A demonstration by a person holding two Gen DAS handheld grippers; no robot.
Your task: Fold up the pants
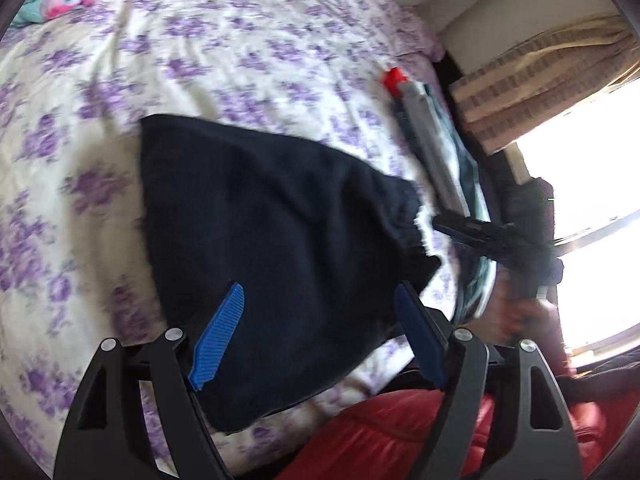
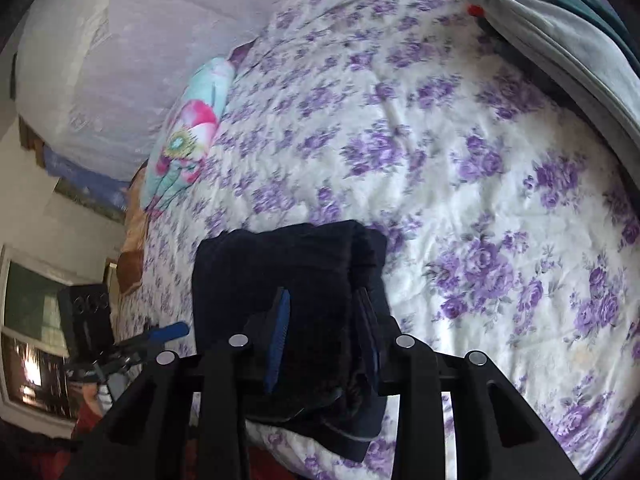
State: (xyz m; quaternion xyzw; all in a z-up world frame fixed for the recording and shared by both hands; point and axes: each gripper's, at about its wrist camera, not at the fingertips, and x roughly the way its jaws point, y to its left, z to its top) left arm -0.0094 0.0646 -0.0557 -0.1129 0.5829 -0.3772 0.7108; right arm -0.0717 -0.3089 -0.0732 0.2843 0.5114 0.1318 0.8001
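Left claw (image 1: pixel 318 330) gapes wide; right claw (image 2: pixel 322 336) half-closed.

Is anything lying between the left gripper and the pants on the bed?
Nothing visible does. The left gripper hangs open right over the folded dark pants, with only air between. The grey and teal clothes lie off near the bed's far edge, clear of it.

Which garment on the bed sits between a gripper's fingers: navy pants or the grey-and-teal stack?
The navy pants, folded, near the bed's front edge. The right gripper straddles their thick folded edge. The grey-and-teal stack lies far off at the bedspread's edge, untouched.
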